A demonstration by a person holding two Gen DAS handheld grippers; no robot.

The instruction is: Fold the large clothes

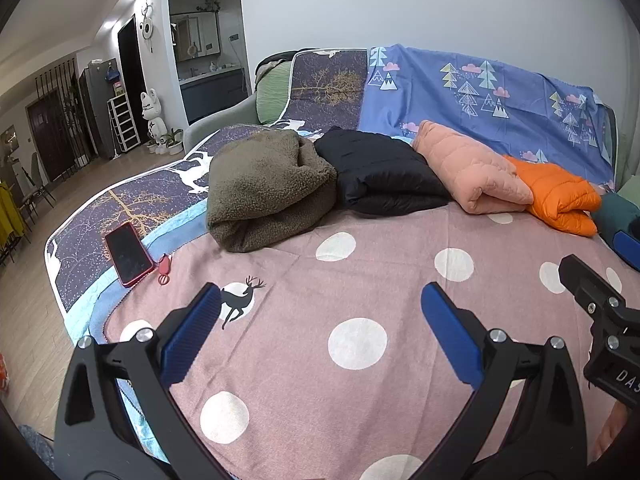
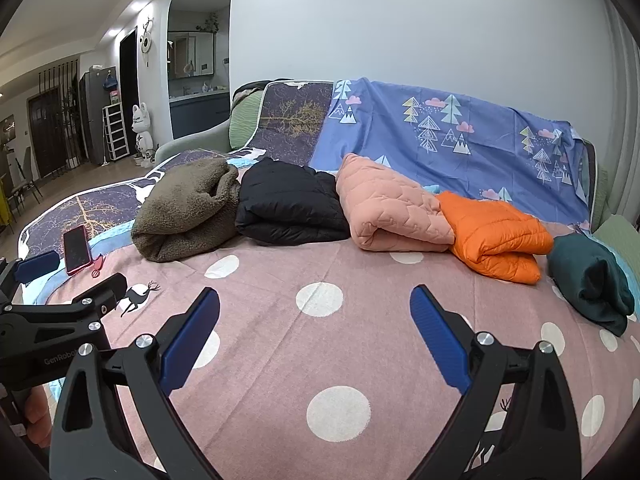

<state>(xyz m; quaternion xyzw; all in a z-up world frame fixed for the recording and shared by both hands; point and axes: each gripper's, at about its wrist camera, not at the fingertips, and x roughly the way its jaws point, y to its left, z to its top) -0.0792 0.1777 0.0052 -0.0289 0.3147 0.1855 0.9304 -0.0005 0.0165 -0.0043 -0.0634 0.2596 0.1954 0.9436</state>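
Several folded garments lie in a row at the back of the pink dotted sheet [image 1: 280,380]: an olive fleece [image 1: 268,188], a black puffer jacket [image 1: 384,176], a peach quilted jacket [image 1: 472,168], an orange puffer jacket [image 1: 560,196] and a dark teal garment [image 2: 592,280]. My left gripper [image 1: 320,304] is open and empty, hovering over the bare sheet in front of them. My right gripper [image 2: 316,304] is open and empty, beside it over the same sheet [image 2: 340,360]. The row also shows in the right wrist view: fleece [image 2: 188,212], black [image 2: 288,204], peach [image 2: 392,212], orange [image 2: 496,236].
A red-cased phone [image 1: 128,254] and a small pink charm [image 1: 163,270] lie at the left edge of the bed. A blue tree-print sheet [image 1: 480,92] covers the sofa back behind. Wood floor, a white shelf and a bear figure [image 1: 154,116] lie to the left.
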